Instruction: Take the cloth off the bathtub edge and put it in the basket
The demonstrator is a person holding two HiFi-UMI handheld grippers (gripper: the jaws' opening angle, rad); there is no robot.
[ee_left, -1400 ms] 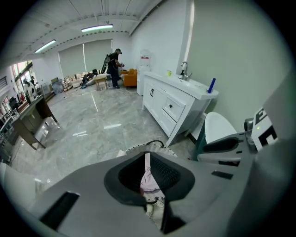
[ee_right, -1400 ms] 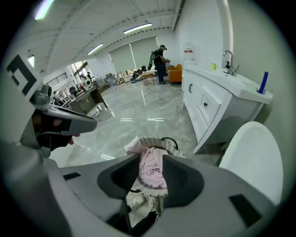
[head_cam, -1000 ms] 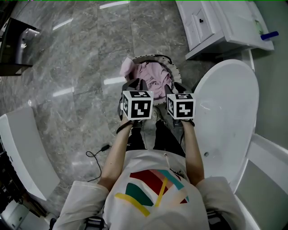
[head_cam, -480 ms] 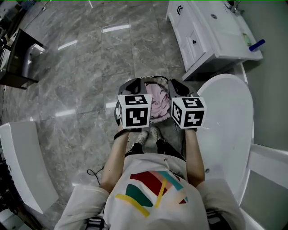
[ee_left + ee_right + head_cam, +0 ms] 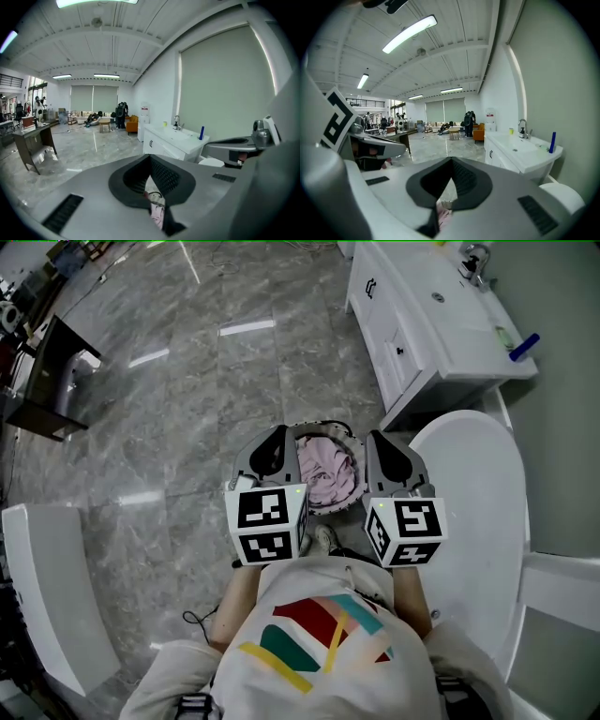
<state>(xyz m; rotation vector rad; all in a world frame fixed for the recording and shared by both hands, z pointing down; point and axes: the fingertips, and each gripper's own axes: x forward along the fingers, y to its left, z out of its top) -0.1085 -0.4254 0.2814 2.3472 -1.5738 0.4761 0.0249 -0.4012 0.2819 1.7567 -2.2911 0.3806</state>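
Cloth (image 5: 328, 474) lay bunched inside basket (image 5: 349, 433), off bathtub (image 5: 473, 502) edge; job looked done. My left gripper (image 5: 272, 440) pressed together, empty. My right gripper (image 5: 384, 442) had just been closing, nothing between jaws. Both hung above basket, flanking it, nothing left to carry.

No words or numbers to read here, only black-and-white square markers (image 5: 265, 510) on the cubes of the left gripper (image 5: 273, 448) and right gripper (image 5: 387, 454).

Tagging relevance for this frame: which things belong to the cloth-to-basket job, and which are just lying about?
Job: pink cloth, basket, bathtub, left gripper, right gripper.
Lying about: vanity, blue item on it, dark table.
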